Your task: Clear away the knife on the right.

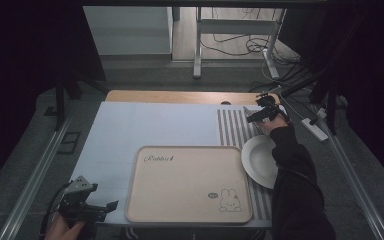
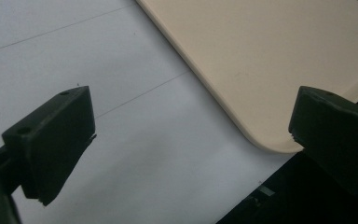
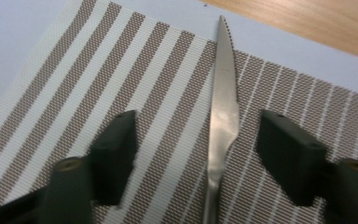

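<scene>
Knife (image 3: 224,112) lies flat on the striped placemat (image 3: 121,60), between my right claw's (image 3: 198,154) spread jaws, untouched. Thin, stiff, probably slick steel; I'd pinch its handle, just out of frame.

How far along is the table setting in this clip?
Looks done: a white plate lies on the striped placemat beside the beige tray, and a knife lies flat on the mat. In hand: nothing. The right gripper is open over the knife; the left gripper is open near the tray's corner. What is left is unclear.
</scene>
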`<state>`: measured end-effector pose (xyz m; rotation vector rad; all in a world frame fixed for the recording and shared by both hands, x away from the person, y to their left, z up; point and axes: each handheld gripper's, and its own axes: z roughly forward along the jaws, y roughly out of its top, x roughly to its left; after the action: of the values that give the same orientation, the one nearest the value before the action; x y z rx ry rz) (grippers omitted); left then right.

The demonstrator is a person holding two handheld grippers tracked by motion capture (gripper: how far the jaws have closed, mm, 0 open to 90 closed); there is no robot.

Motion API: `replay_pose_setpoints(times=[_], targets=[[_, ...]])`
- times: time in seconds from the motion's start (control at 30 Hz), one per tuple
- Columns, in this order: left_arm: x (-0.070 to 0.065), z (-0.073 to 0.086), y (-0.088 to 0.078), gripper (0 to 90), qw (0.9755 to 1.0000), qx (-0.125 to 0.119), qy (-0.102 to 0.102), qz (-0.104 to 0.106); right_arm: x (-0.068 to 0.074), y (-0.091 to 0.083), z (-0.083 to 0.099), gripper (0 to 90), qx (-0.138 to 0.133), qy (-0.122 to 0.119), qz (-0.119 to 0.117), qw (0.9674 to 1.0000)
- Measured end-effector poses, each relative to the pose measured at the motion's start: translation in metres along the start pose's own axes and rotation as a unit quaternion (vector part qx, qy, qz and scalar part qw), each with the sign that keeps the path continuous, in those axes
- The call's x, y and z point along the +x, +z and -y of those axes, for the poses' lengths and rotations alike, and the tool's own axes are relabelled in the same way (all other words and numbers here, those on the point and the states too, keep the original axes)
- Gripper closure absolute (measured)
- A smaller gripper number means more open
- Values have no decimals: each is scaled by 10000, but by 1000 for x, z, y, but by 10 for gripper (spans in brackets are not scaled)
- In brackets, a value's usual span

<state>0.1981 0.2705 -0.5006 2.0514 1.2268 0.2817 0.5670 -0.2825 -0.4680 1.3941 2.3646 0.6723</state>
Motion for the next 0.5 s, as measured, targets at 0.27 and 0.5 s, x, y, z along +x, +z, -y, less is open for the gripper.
replay_pose_setpoints(times=[0.27,0.5], targets=[[0,0,0,14,10000,1,-2,3,-4,-4,7,0,326,-111,226,9992],[0,0,0,14,10000,2,1,2,-14,6,23,10,810,-100,315,9962]])
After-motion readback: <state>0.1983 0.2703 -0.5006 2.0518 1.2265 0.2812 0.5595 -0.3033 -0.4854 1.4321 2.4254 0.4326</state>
